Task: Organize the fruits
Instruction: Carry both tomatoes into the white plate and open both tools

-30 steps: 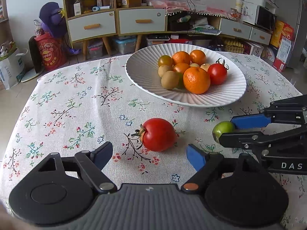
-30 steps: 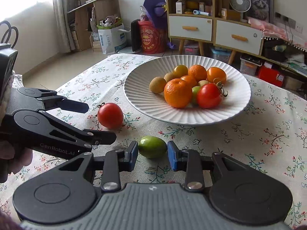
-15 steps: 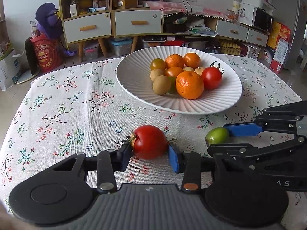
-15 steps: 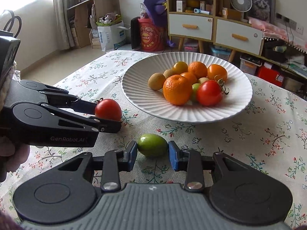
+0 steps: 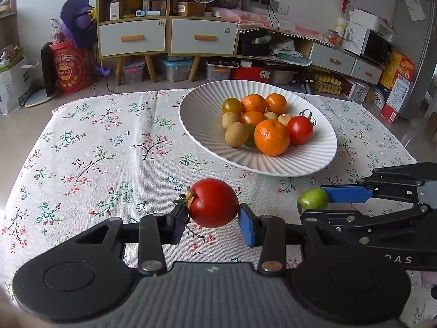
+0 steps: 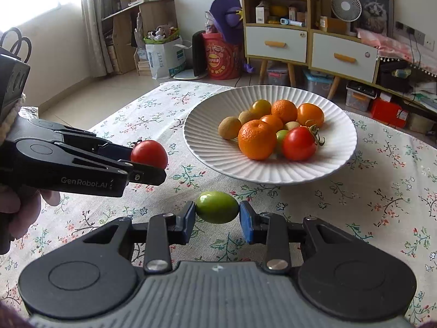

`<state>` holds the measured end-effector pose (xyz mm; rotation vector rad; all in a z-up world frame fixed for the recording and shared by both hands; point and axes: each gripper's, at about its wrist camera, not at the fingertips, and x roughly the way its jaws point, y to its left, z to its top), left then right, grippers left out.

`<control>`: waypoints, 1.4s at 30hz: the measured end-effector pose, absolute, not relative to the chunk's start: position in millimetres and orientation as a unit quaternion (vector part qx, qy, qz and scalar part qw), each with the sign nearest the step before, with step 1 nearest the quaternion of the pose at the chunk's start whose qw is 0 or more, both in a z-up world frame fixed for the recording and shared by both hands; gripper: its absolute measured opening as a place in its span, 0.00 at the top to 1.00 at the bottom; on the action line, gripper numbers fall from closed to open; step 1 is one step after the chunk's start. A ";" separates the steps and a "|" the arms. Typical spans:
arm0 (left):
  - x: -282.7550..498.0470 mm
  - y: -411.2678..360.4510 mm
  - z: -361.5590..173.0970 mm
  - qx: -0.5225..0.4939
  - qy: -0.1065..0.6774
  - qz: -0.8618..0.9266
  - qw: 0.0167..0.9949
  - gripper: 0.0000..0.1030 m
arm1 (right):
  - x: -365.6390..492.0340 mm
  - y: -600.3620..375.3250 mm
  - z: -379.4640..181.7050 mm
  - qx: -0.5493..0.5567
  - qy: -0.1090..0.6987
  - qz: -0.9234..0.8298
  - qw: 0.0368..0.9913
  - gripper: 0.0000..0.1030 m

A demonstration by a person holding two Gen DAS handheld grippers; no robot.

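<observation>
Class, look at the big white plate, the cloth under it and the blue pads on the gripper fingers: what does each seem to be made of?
White plate: likely glazed ceramic, going by its soft sheen and moulded radial ribs; hard plastic cannot be ruled out.
Tablecloth: woven fabric, matt, with a visible weave, a crease and a printed flower pattern.
Blue pads: probably rubber or soft plastic, matt and smooth.

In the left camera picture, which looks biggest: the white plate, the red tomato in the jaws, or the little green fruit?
1. White plate
2. Red tomato, though nearness to the camera enlarges it
3. Green fruit
</observation>
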<state>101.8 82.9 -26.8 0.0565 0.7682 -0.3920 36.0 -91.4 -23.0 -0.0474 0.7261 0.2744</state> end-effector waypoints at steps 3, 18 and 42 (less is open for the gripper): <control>102.0 85.8 -21.2 0.015 0.365 -0.191 0.911 0.62 | 33.7 -94.1 -16.7 -0.019 0.348 0.136 0.927 0.69; 123.3 55.0 -12.9 -0.008 0.356 -0.202 0.912 0.62 | 61.8 -133.8 -3.6 0.012 0.315 0.066 0.947 0.69; 129.5 37.4 -12.4 0.017 0.355 -0.200 0.913 0.54 | 60.0 -129.2 -6.6 -0.036 0.310 0.059 0.948 0.56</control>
